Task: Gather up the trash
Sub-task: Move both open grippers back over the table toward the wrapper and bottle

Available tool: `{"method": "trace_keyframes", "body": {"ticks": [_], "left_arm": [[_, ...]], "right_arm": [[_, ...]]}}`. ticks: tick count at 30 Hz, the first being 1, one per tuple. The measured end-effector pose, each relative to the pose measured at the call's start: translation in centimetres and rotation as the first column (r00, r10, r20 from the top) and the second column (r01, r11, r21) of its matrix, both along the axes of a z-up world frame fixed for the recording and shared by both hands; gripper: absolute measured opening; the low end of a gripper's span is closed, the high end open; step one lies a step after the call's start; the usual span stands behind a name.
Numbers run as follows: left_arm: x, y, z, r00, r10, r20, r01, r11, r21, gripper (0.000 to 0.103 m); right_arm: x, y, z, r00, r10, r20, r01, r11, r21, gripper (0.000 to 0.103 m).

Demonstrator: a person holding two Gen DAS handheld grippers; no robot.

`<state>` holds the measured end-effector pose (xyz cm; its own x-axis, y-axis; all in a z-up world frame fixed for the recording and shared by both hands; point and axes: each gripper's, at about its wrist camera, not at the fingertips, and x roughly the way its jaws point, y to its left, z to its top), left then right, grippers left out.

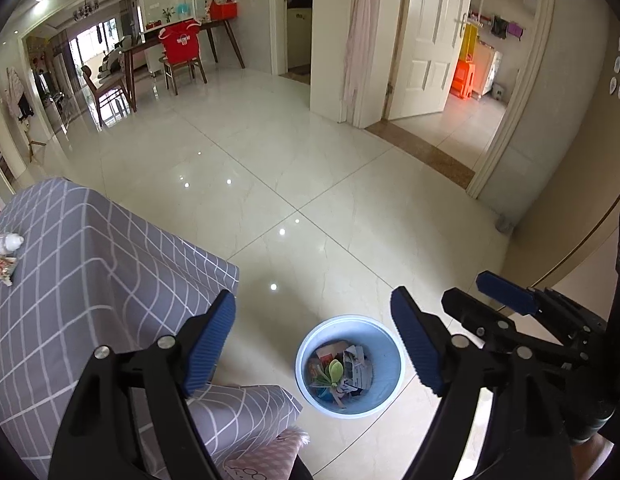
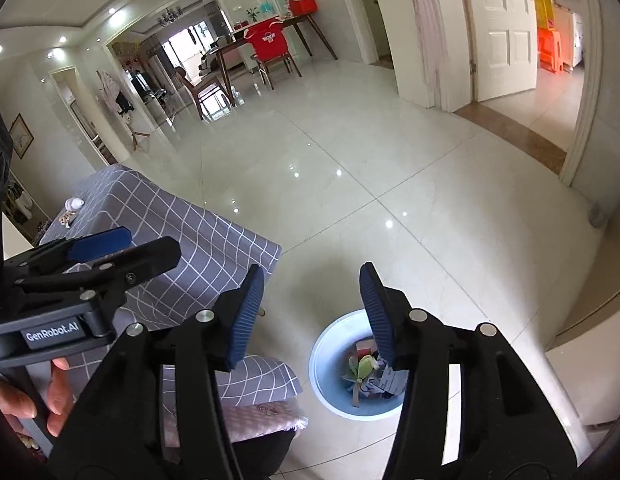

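Partly hidden behind the right gripper's finger (image 2: 377, 320): the bin (image 2: 329, 364). Too small to identify: wrapper (image 1: 2, 269) on the tablecloth (image 1: 90, 264).

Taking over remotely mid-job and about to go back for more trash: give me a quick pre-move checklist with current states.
1. Left gripper empty and open: ok, nothing between its blue pads.
2. Right gripper empty and open: ok.
3. Round light-blue plastic bin upright on the tiled floor: ok.
4. Room left in bin: ok, paper scraps and a green piece lie well below the rim.
5. Trash left on the grey checked tablecloth: not ok, a small white bottle and a crumpled wrapper remain.
6. Other items further along the table: cannot tell, out of view.
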<state>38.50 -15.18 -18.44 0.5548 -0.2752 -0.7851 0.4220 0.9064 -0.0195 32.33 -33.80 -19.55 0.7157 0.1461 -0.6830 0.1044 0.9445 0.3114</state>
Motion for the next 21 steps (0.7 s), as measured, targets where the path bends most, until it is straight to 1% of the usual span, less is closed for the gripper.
{"method": "trace_keyframes", "body": {"ticks": [6,11,14,17,21], "left_arm": [[-1.0,1.9,2.6,0.999,0.012,0.036,-0.011,0.999,-0.031,0.078],[-1.9,4.4,5.1,0.996,0.035,0.078,-0.032,0.999,-0.042,0.079],[-2.1,7.1,6.9,0.991,0.066,0.113,-0.062,0.997,-0.036,0.081],[-2.1,10.1,8.0,0.986,0.1,0.133,-0.097,0.995,-0.025,0.083],[-1.2,15.6,9.0,0.971,0.186,0.151,-0.188,0.982,-0.003,0.083]], "right_arm": [[-0.8,1.2,2.5,0.999,0.007,0.032,-0.007,1.0,-0.011,0.05],[-1.2,3.9,5.1,0.996,0.046,0.072,-0.044,0.998,-0.035,0.051],[-0.8,6.4,6.6,0.991,0.094,0.095,-0.09,0.995,-0.048,0.052],[0.3,9.5,8.0,0.983,0.147,0.112,-0.14,0.988,-0.064,0.052],[2.4,13.8,9.2,0.967,0.224,0.121,-0.215,0.973,-0.085,0.052]]}}
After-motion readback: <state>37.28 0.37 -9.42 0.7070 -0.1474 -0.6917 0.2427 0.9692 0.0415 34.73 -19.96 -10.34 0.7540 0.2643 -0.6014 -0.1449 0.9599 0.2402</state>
